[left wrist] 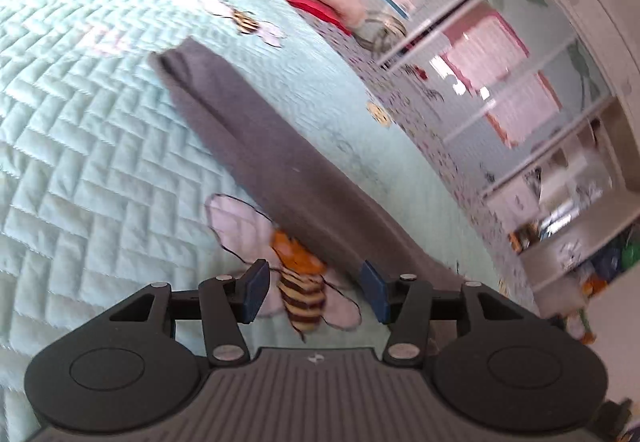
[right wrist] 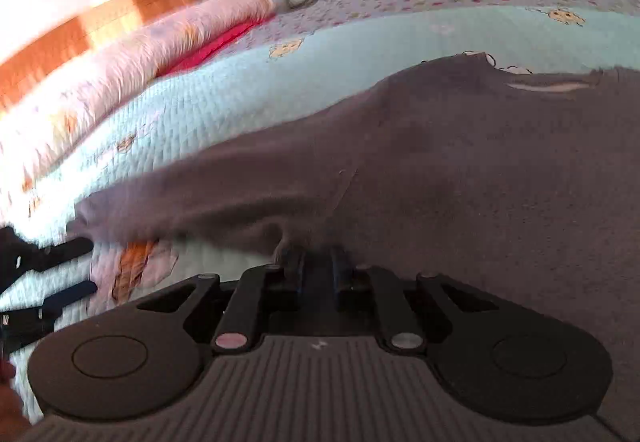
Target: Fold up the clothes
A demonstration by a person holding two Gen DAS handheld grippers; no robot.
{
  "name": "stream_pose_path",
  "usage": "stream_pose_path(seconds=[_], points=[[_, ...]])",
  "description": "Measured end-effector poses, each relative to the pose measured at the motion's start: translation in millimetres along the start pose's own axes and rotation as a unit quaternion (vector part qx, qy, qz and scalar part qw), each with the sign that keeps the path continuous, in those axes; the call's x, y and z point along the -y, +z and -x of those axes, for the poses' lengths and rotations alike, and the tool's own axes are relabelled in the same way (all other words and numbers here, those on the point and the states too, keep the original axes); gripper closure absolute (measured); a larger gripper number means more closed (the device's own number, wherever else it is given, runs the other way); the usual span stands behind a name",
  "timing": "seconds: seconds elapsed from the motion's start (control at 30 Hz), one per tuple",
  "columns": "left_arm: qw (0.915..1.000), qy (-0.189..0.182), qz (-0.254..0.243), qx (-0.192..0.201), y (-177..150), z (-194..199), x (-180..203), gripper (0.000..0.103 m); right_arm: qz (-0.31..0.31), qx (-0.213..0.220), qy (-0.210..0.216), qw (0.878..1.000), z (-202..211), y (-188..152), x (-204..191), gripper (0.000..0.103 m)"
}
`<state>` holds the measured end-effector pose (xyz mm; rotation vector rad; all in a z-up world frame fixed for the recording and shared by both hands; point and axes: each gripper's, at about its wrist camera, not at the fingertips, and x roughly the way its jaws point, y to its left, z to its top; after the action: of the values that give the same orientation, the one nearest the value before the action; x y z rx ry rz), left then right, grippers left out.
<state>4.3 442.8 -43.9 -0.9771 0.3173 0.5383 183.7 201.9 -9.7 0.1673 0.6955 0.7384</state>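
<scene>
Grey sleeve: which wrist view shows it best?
Left wrist. The grey sleeve runs unobstructed across the quilt from cuff down past the open left gripper. The right wrist view shows the sleeve blurred, low and foreshortened, with the right gripper shut on the garment.

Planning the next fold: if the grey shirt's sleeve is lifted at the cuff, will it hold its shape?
Probably not. The sleeve lies limp and flat on the quilt, so it would likely droop. The shirt bunches at the right gripper, suggesting soft, light fabric.
</scene>
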Motion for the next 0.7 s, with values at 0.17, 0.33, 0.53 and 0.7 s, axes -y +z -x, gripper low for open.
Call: stream_pose_path(seconds=[0.17, 0.33, 0.53, 0.7], points=[[0.9978, -0.001, 0.062, 0.025, 17.7, -1.4, -17.3, 0.047, 0.007, 0.004, 0.004, 1.0, -6.0, -18.9, 0.3, 0.084], [0.9913, 0.001, 0.126, 0.039, 34.2, 1.5, -40.7, 0.045, -0.015, 0.005, -0.001, 1.0, -20.7, -41.0, 22.5, 0.081], [0.9928, 0.004, 0.115, 0.036, 40.7, 6.2, -35.4, 0.045, 0.003, -0.008, -0.017, 1.0, -15.7, -32.1, 10.6, 0.08], [0.9957, 0.059, 0.061, 0.038, 63.4, -3.8, -23.9, 0.039, 0.047, -0.017, -0.038, 0.998, -24.9, -20.3, -7.7, 0.072]])
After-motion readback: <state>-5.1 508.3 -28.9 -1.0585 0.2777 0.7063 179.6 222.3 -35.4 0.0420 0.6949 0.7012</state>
